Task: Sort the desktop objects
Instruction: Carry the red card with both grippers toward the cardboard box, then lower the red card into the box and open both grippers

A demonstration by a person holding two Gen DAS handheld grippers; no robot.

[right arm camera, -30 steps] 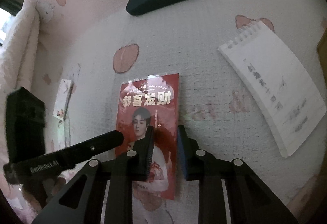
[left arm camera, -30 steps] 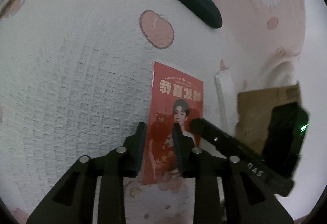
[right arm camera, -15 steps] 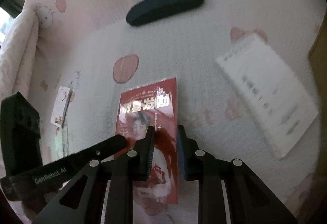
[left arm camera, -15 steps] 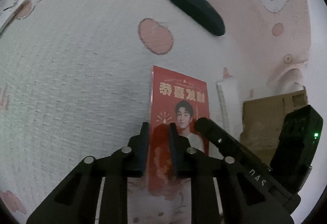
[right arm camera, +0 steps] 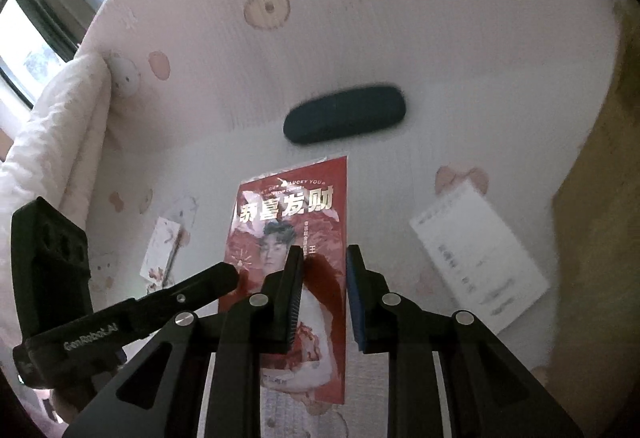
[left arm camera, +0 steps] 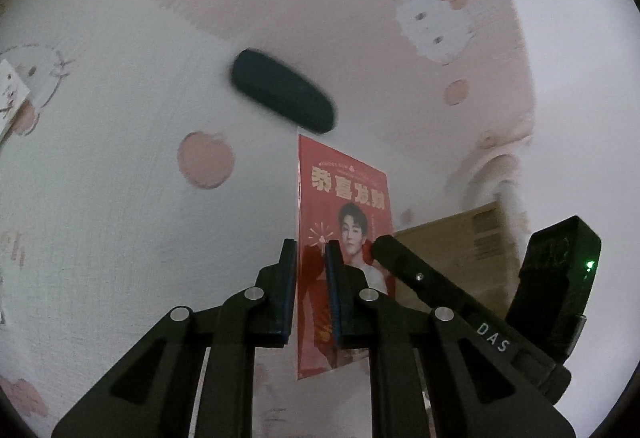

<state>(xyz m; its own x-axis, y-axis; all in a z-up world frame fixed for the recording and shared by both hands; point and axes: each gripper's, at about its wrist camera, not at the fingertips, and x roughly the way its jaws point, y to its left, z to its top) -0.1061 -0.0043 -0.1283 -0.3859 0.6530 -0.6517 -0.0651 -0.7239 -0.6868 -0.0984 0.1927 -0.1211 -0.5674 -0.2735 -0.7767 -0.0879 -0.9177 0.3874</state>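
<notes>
Both the left gripper (left arm camera: 311, 292) and right gripper (right arm camera: 323, 292) pinched the red card (right arm camera: 296, 238) clear of the pink cartoon cloth (right arm camera: 440, 58); sorting barely begun, with glasses case (right arm camera: 344, 115), notepad (right arm camera: 478, 258) and small card (right arm camera: 160, 256) unsorted.

Blocked straight ahead by the dark case (right arm camera: 345, 114), lying across the bedspread (right arm camera: 460, 38) towards its far edge. Open cloth beyond it up to that edge, and wide bare cloth on the left in the left wrist view. On the right side, a white notepad (right arm camera: 480, 262) flat near the right edge, with a brown board (right arm camera: 596, 198) rising just past it. On the left side, a small card (right arm camera: 160, 254) and a rolled quilt (right arm camera: 60, 134) along the left edge. Between case and notepad, a clear lane.
</notes>
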